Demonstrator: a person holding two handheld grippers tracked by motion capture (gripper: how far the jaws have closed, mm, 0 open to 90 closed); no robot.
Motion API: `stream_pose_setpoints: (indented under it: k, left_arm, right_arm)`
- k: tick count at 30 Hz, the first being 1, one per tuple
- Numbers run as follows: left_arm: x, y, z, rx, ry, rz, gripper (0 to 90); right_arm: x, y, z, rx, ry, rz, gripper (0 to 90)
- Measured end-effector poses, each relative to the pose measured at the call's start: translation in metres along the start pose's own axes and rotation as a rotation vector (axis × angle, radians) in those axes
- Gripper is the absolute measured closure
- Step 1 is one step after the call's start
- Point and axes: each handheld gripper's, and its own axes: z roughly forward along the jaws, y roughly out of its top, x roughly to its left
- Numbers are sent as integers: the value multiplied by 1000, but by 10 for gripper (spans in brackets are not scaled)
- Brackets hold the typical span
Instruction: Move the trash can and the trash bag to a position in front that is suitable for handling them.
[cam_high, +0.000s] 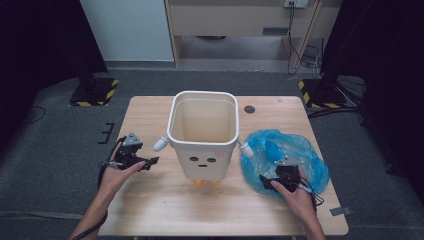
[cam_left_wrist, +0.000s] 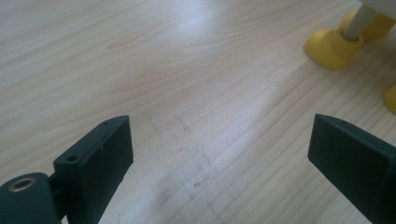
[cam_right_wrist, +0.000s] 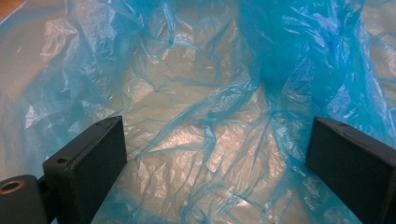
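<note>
Tongs both spread: right (cam_high: 270, 183) over blue bag (cam_high: 300, 150) (crumpled), left (cam_high: 151, 162) nr bin (cam_high: 202, 137), over bare table (cam_high: 160, 200).

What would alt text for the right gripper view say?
Crumpled blue plastic bag lies spread out beneath the open right hand-held gripper, whose two black jaws stand wide apart with nothing between them. Pale wooden table peeks through at the top left corner.
</note>
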Motion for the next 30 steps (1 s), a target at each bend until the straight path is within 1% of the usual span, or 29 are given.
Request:
stream_pose_setpoints:
  k: [1,2,4,6,7,11,14,16,18,21,24,29,30]
  left_arm:
    - [0,0,0,0,0,0,61]
    - [1,6,-1,0,-2,13,61]
    - [2,8,-1,0,0,18,61]
    - [5,16,-2,-10,2,22,61]
    - [5,16,-2,-10,2,22,61]
    - [8,23,-5,-33,16,29,64]
    - [10,29,-7,-40,17,32,64]
    - [12,34,-8,-41,15,31,63]
    - [13,35,-8,-42,14,31,63]
    - [15,40,-9,-39,15,39,61]
    - [16,43,-11,-47,11,35,61]
    - [17,50,-13,-49,10,48,61]
    - [17,54,-15,-50,10,53,61]
  right_arm:
    - [0,0,0,0,0,0,52]
    - [0,0,0,1,0,3,52]
    - [0,0,0,0,0,0,52]
    - [0,0,0,0,1,0,52]
    - [0,0,0,0,1,0,52]
    - [0,0,0,0,0,1,52]
    - [0,0,0,0,1,1,52]
    - [0,0,0,0,0,0,52]
    - [0,0,0,0,1,0,52]
    - [0,0,0,0,1,0,52]
    - [0,0,0,0,1,0,52]
    - [0,0,0,0,1,0,52]
    - [0,0,0,1,1,0,52]
